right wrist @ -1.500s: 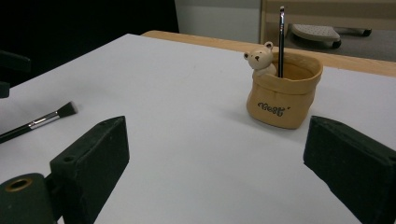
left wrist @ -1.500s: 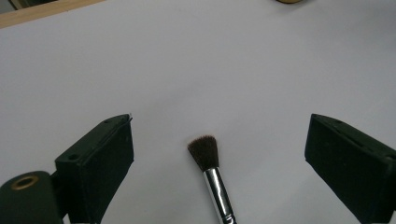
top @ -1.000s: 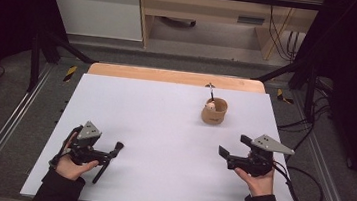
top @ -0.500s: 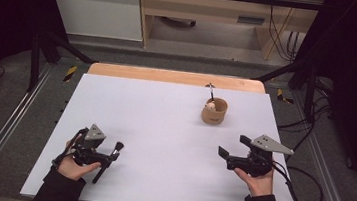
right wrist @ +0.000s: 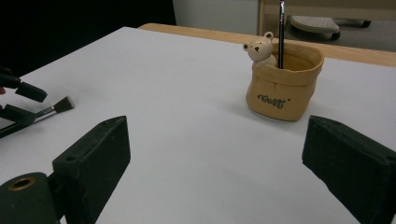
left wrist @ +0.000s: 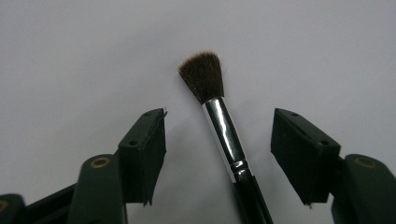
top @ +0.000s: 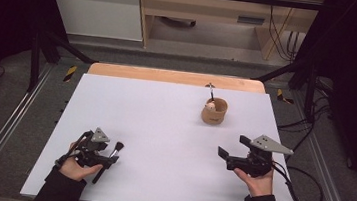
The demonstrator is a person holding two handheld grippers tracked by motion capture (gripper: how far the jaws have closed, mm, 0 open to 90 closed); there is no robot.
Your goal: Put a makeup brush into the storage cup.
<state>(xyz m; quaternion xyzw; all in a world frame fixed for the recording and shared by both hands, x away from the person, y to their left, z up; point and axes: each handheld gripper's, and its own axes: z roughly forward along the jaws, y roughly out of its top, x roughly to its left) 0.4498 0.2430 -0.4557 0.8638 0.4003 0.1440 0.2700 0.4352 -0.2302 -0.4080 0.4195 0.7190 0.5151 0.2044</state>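
Meanwhile, the left gripper (top: 110, 154) is closing its jaws around a brush (left wrist: 223, 126) lying on the table (top: 163, 129), pads not yet touching; light and slick, it likely grips best at the ferrule. Nearby, the right gripper (top: 231, 151) is waiting, jaws spread, facing the pot (right wrist: 284, 86).

Colours on the white table (top: 163, 129)

Dark brown bristles, shiny silver ferrule and black handle on the brush (left wrist: 219, 116) at centre frame; tan-yellow pot (right wrist: 285, 86) at upper right, with dark lettering and a cream bear; black jaws below; pale wood strip along the far edge.
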